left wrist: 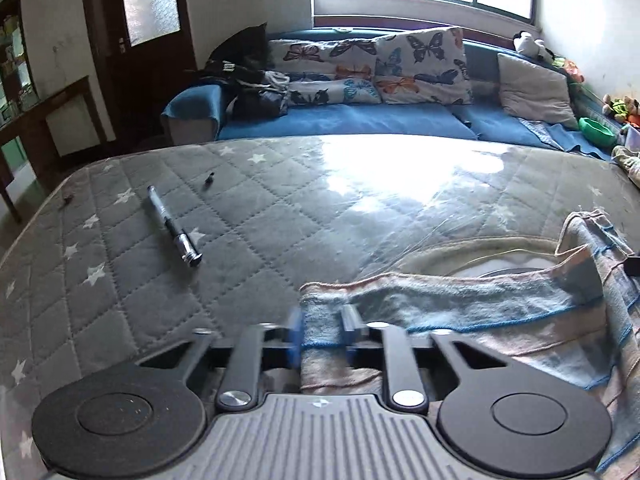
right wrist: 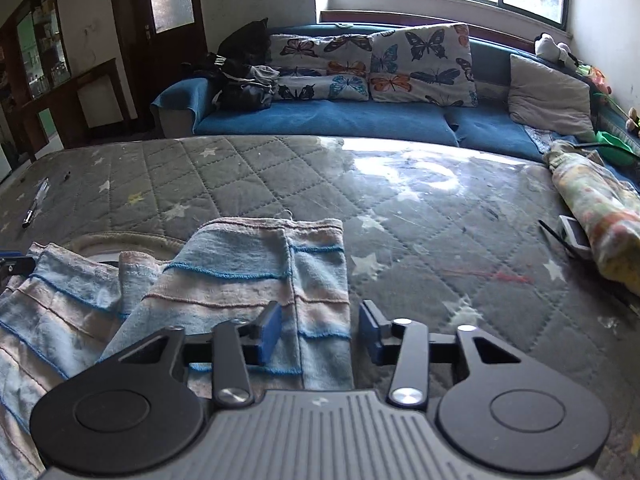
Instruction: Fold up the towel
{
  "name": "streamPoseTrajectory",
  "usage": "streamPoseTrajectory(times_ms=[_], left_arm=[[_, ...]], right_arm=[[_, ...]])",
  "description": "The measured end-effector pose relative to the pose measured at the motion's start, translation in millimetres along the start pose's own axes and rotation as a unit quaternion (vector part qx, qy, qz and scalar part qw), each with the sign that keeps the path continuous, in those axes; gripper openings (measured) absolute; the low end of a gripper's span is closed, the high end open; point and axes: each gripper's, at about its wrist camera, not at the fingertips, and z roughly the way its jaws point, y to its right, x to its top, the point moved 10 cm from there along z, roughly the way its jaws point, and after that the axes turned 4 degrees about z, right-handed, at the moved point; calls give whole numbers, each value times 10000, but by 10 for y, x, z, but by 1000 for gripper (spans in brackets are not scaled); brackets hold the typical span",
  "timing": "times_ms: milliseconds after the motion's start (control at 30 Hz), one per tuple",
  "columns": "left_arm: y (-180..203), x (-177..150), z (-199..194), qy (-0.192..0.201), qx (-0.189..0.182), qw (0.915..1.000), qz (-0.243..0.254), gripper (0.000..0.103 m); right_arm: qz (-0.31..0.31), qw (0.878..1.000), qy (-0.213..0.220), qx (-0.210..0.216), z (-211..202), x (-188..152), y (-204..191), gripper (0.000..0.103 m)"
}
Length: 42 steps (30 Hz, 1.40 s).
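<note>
Nearest the left wrist lens, the left gripper (left wrist: 323,334) had its blue-padded jaws straddling the towel's (left wrist: 460,312) left hem at lower centre, blurred; whether they pinched it I cannot tell. Terry cloth, striped blue and pink, lay rumpled across the lower right on a quilted grey desk (left wrist: 120,280). A pen (left wrist: 173,226) lay at left.

Right wrist view: the right gripper (right wrist: 320,332) stood released over the towel's right edge at lower centre. Soft and limp, it would likely sag; corners looked the best holds.
</note>
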Motion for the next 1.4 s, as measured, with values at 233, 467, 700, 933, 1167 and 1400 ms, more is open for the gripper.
streamPoseTrajectory(times_ms=[233, 467, 700, 933, 1167, 1400], left_arm=[[-133, 40, 29, 122, 370, 9992, -62, 2], [-281, 82, 85, 146, 575, 9980, -236, 1], [-430, 129, 177, 79, 602, 9970, -487, 0], [-513, 176, 193, 18, 322, 9949, -955, 31], [-721, 267, 96, 261, 59, 9841, -1756, 51], [-628, 275, 180, 60, -133, 9876, -1561, 51]], right_arm=[[-69, 9998, 132, -144, -26, 28, -25, 5], [75, 9984, 253, -497, -23, 129, 196, 5], [193, 9975, 220, -643, 104, 136, 290, 8], [289, 9978, 221, -552, 100, 145, 339, 17], [298, 9978, 250, -534, 113, 158, 330, 20], [299, 9978, 267, -527, 112, 169, 316, 21]])
